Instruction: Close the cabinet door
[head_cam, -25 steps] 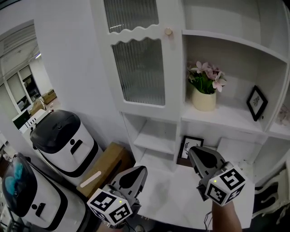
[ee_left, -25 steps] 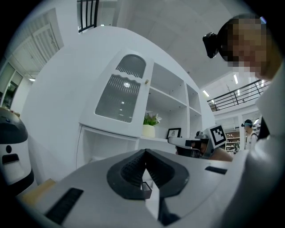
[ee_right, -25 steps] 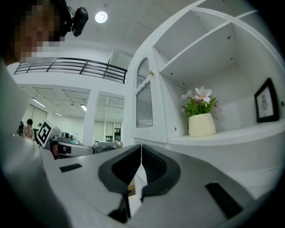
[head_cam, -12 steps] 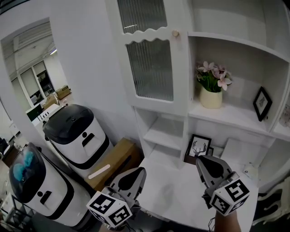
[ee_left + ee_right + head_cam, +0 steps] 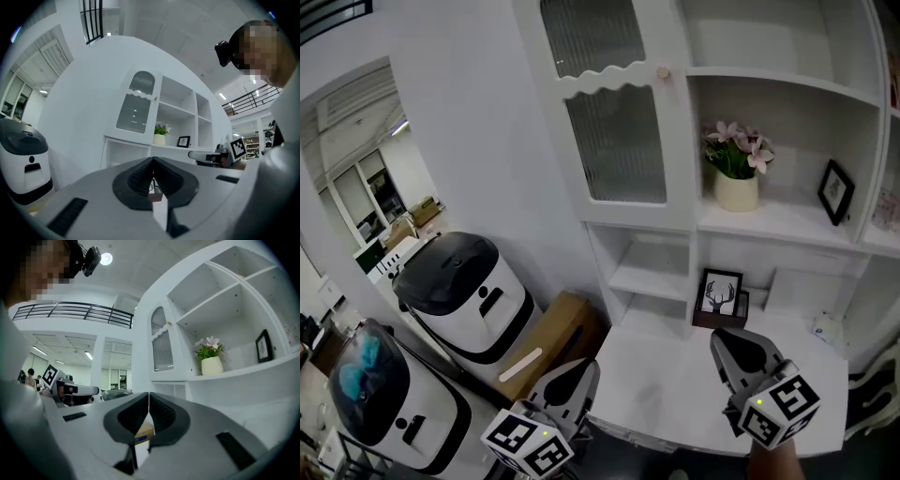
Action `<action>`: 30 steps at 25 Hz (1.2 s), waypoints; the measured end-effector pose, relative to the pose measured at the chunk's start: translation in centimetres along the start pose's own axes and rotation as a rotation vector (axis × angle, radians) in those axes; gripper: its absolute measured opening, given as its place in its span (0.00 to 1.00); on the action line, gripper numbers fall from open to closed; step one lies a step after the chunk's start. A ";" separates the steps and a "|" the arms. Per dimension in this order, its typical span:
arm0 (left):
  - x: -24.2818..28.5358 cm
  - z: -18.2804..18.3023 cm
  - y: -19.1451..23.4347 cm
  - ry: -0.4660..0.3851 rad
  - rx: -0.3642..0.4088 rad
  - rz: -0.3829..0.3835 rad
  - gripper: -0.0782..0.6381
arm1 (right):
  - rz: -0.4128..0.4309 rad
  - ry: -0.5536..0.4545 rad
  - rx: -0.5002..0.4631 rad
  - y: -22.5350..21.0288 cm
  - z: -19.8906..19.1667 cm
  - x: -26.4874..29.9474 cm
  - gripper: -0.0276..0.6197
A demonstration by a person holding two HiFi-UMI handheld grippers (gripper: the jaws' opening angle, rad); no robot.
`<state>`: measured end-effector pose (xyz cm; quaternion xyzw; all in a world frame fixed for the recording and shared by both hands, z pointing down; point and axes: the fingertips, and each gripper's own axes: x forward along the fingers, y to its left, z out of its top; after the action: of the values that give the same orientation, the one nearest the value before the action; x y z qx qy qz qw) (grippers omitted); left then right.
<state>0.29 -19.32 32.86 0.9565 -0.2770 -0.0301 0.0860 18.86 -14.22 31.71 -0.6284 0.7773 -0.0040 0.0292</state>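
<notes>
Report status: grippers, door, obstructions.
Left gripper and right gripper shut, empty, short of the door. Door looks closed. Nothing in the way.

Pink flowers in a cream pot [image 5: 737, 192] on the open shelf [image 5: 787, 221], black frame [image 5: 834, 191] leaning just right of them. Below, a deer picture [image 5: 721, 293] stands at the worktop's [image 5: 666, 389] back. Cardboard box [image 5: 548, 337] beside a white-and-black machine [image 5: 469, 295].

The cabinet door [image 5: 623, 141] runs past the head view's top edge. The marker cube [image 5: 525, 445] on the left tongs [image 5: 589, 367] is clipped below. The picture in the small frame [image 5: 832, 190] is illegible.
</notes>
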 end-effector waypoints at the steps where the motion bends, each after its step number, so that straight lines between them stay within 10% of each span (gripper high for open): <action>1: -0.6 0.0 0.2 0.003 0.000 -0.010 0.12 | -0.009 0.004 0.004 0.8 -0.2 -0.2 0.05; 30: -13.6 -2.2 0.0 0.021 -0.063 -0.250 0.12 | -0.215 0.061 -0.014 16.0 -3.1 -8.1 0.05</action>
<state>-10.93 -11.73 35.12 0.9807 -0.1536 -0.0390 0.1146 4.72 -3.02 34.41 -0.7079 0.7060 -0.0209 0.0004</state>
